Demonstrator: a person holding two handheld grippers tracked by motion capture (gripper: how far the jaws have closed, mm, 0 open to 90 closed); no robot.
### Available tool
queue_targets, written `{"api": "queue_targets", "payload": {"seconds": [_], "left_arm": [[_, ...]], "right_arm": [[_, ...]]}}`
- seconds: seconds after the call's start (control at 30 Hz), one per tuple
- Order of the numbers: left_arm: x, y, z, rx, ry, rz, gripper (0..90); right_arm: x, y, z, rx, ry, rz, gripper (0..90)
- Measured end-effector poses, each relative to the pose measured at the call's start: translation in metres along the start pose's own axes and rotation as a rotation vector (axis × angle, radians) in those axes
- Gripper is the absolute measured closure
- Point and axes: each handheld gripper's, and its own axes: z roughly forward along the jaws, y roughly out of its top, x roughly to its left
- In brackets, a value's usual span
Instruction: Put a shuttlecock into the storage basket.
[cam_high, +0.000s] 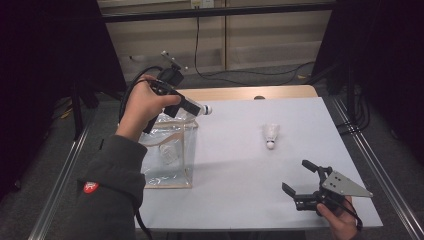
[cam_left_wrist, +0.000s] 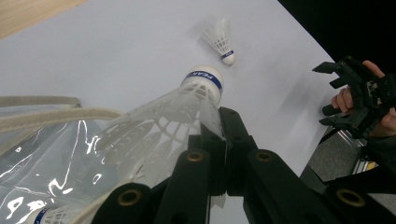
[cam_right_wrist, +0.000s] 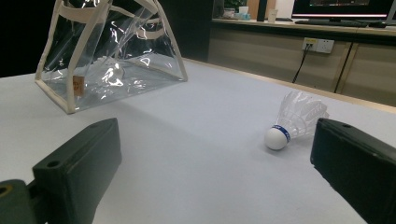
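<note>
My left gripper (cam_high: 196, 107) is raised above the open top of a clear plastic bag (cam_high: 172, 170) with cream trim, at the table's left. It is shut on the feather skirt of a white shuttlecock (cam_left_wrist: 187, 109), whose blue-banded cork points away from the jaws toward the table's middle. Inside the bag lies another shuttlecock (cam_high: 170, 153). A third shuttlecock (cam_high: 270, 135) lies on the white table right of centre, cork toward the front. My right gripper (cam_high: 296, 176) rests near the front right corner, open and holding nothing. In the right gripper view that third shuttlecock (cam_right_wrist: 294, 119) lies ahead, close to the right jaw.
The white tabletop (cam_high: 240, 165) has a wooden strip (cam_high: 240, 93) along its far edge. Cables run over the floor behind the table. Dark curtains stand at both sides. A metal rail (cam_high: 380, 170) runs along the right of the table.
</note>
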Motion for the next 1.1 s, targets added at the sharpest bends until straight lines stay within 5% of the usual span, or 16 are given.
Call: {"api": "queue_targets", "payload": {"seconds": [1.1], "left_arm": [[0.011,-0.003,-0.015,-0.015,0.053,-0.030,90.0]], "right_arm": [[0.000,0.000,0.000,0.001,0.003,-0.002,1.9]]}}
